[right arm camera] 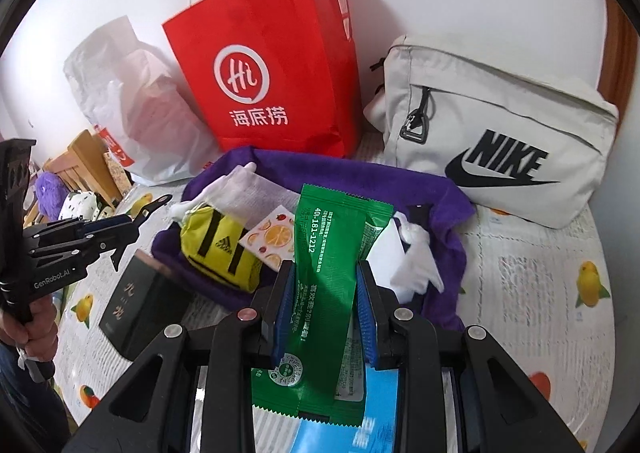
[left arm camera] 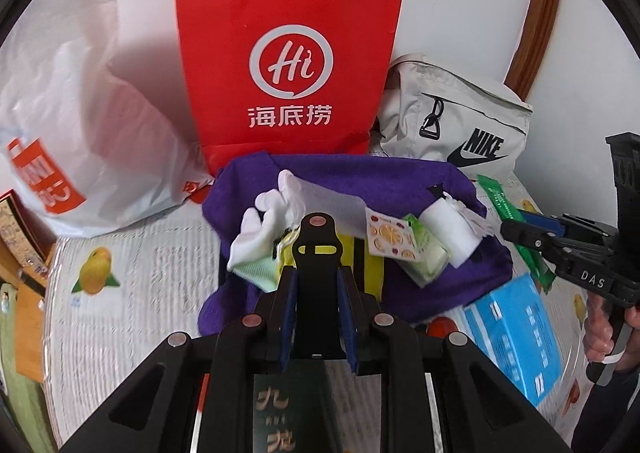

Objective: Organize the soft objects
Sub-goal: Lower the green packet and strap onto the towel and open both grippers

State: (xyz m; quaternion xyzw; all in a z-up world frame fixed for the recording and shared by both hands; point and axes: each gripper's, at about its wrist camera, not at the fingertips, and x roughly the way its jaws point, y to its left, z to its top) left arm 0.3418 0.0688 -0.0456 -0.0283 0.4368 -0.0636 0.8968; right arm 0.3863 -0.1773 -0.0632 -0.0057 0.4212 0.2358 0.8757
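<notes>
Both tongs are closed on something: the right gripper (right arm camera: 326, 295) has its blue pads pressed against the sides of a green sachet (right arm camera: 332, 253), which stands tilted between them above a blue box (right arm camera: 352, 425), while the left gripper (left arm camera: 317, 317) clamps a black strap-like piece (left arm camera: 318, 249) over a dark box with gold characters (left arm camera: 276, 413). Just ahead of both lies a purple cloth (right arm camera: 448, 197) spread on the fruit-print table cover (right arm camera: 532, 277). On the cloth sit white gloves (left arm camera: 268, 221), a yellow pouch with black stripes (right arm camera: 218, 243), a citrus-print packet (right arm camera: 270, 239) and a white roll (left arm camera: 448, 229). Behind the cloth, against the wall, stands a red paper bag (right arm camera: 264, 65), with a white plastic bag (right arm camera: 132, 101) on its left and a pale Nike bag (right arm camera: 500, 133) on its right.
</notes>
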